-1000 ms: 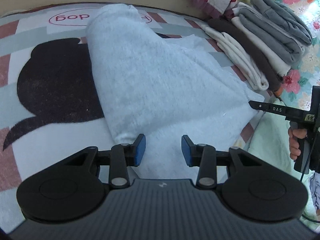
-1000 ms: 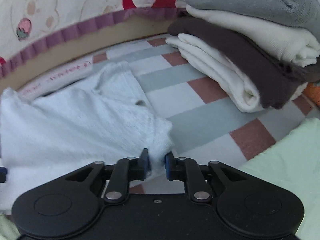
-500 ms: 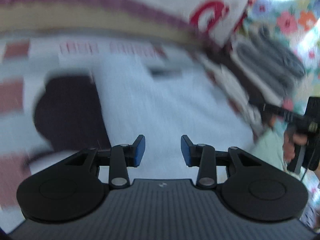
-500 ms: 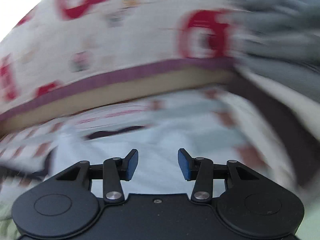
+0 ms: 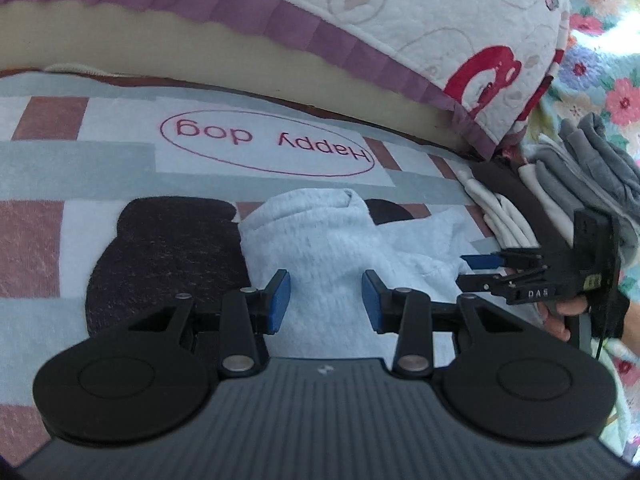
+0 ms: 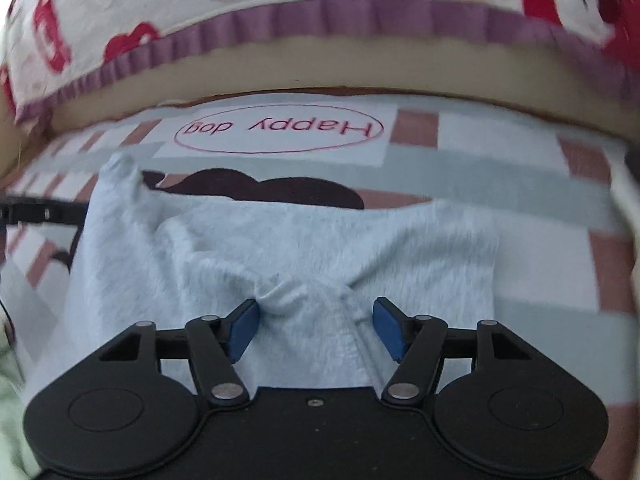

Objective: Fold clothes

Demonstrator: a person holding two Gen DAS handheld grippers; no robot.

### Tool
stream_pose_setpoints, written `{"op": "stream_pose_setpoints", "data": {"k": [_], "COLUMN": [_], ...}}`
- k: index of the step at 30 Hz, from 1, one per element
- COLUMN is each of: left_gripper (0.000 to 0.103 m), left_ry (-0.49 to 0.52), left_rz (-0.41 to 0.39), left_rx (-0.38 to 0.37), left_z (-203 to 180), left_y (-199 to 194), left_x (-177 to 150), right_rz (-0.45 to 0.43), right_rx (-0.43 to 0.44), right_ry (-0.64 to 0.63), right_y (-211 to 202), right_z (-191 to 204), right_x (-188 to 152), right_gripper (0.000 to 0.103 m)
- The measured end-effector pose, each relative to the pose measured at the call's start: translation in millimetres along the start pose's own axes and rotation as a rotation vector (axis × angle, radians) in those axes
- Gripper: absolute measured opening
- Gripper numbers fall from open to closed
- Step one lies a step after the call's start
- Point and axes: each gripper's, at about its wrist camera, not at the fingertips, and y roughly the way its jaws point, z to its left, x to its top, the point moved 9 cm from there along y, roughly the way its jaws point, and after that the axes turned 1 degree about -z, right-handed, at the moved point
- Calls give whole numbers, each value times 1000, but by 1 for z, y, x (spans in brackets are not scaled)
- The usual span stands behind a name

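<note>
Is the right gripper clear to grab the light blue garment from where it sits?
Probably yes. The right gripper has just been opening, its pads no longer press the cloth, and the light blue garment bunches directly between its fingers with nothing covering it.

Right gripper [image 6: 316,330] just opened, releasing pale-blue garment [image 6: 280,248].

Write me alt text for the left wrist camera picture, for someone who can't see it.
A pale blue garment lies partly folded on a patterned blanket printed "Happy dog", with the open left gripper over its near edge. At right, the right gripper, held in a hand, is open beside the garment, in front of a stack of folded clothes.
</note>
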Motion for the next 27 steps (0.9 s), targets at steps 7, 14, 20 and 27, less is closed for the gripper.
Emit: {"op": "stream_pose_setpoints", "data": {"k": [7,14,20,27], "left_gripper": [38,40,36,32], "left_ry": [26,66,86,109], "left_rz": [-64,-9,-81,22], "left_rx": [-20,77,-17,47], "left_z": [-1,3,-6,-9], "left_y": [-3,4,-9,18], "left_x": [5,-5,5,-14], "right_rz": [-262,-283,-427,-152], "right_rx": [-45,-168,-353,-469], "right_ry": [28,38,-156,-13], "right_y": [-59,-65,-105,-48], "right_z": [11,-4,36,-31], "right_x": [17,19,39,40], "right_gripper": [4,3,3,3]}}
